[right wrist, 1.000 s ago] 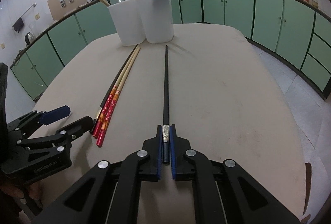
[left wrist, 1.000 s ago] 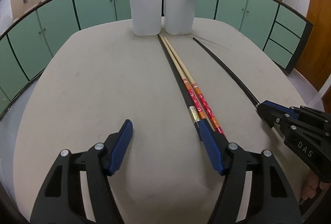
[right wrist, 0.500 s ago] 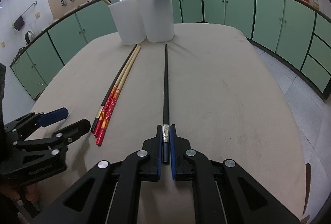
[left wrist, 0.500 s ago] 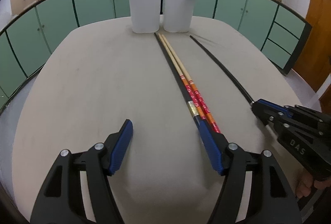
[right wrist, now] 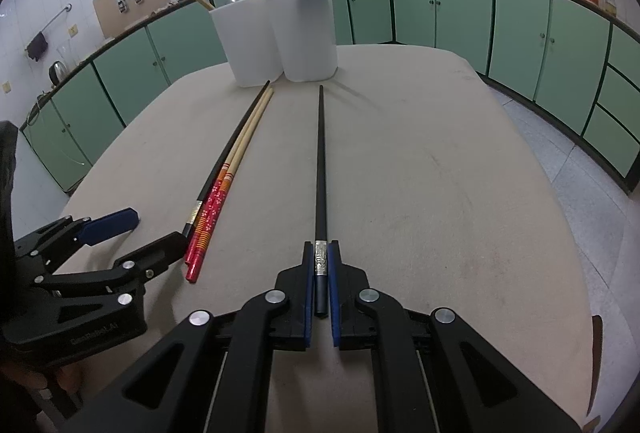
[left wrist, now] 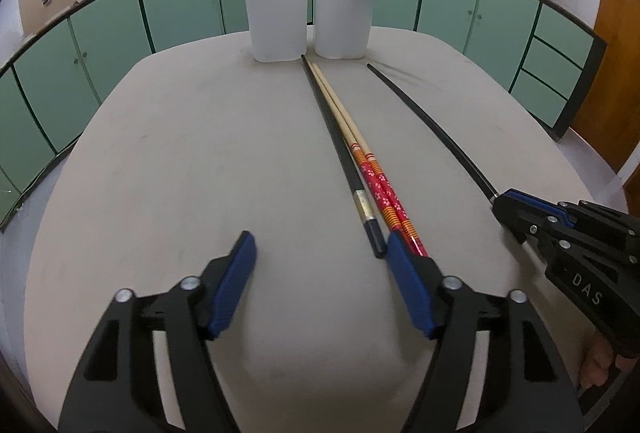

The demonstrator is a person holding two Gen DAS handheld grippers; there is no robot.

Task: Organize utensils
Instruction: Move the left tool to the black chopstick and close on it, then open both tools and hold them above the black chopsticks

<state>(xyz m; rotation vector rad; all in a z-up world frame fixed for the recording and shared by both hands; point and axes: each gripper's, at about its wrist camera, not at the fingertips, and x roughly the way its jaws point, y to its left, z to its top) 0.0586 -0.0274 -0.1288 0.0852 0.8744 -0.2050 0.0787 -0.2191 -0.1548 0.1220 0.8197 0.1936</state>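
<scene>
Left tool (left wrist: 318, 247) jaws closing slightly; still unclenched, gripping nothing
Right tool (right wrist: 320, 257) is clamping one black chopstick (right wrist: 321, 161); red-patterned wooden chopsticks (left wrist: 370, 173) are lying on the beige tabletop (left wrist: 180, 153) before the white twin-cup holder (left wrist: 310, 9).

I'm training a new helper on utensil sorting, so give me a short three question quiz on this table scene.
1. True or false: the right gripper is shut on a black chopstick.
2. How many chopsticks lie bunched near the left gripper: A two, B three, C five?
3. Fill in: the chopstick tips point toward the white ____.

Key: 1 true; 2 B, one black and two red; 3 holder.
</scene>
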